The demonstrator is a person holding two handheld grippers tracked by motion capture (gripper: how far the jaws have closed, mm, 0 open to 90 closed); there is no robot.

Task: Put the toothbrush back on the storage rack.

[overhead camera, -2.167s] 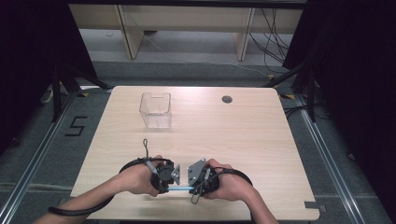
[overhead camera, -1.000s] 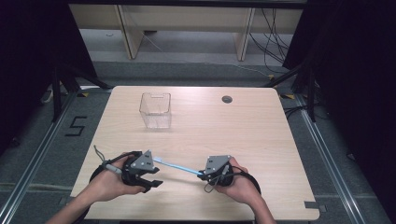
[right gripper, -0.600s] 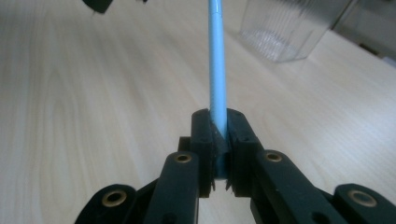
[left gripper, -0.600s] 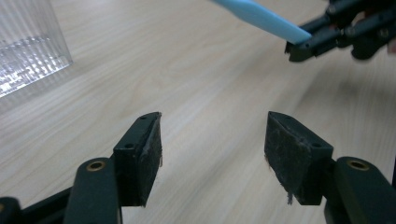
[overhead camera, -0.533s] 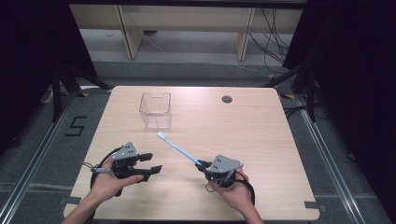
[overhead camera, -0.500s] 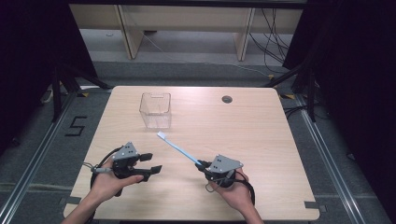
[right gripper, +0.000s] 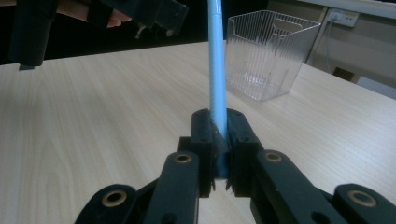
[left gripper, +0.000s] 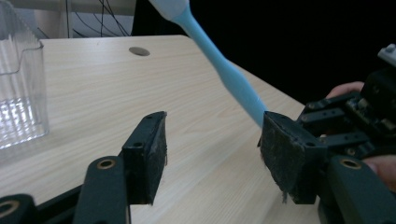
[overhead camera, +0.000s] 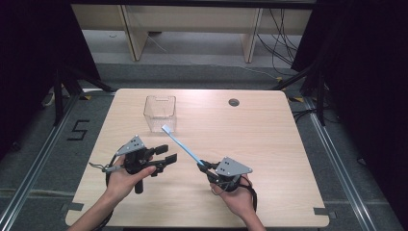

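Between the jaws of our right gripper (right gripper: 219,154) we pinch the lower end of a light blue toothbrush (right gripper: 217,79), the two black pads pressed tight against its handle. From the jaws the handle rises up and away, and in the high view its white head (overhead camera: 167,129) hangs just in front of a clear plastic box (overhead camera: 160,112), above the table and not touching it. In the right gripper view this box stands beyond the jaws and a little to their right, on the pale wooden table (right gripper: 93,107).

Our left gripper (left gripper: 212,154) stands with its jaws wide apart and nothing between them. Past its right jaw the blue handle slants upward, and behind that jaw we see the right gripper with fingers (left gripper: 348,88) around it. Far off to the left of the left jaw sits the clear box, and farther back a small round hole (left gripper: 139,51) marks the tabletop.

In the high view the two grippers are held well apart, each in one hand (overhead camera: 122,175), near the table's close edge.
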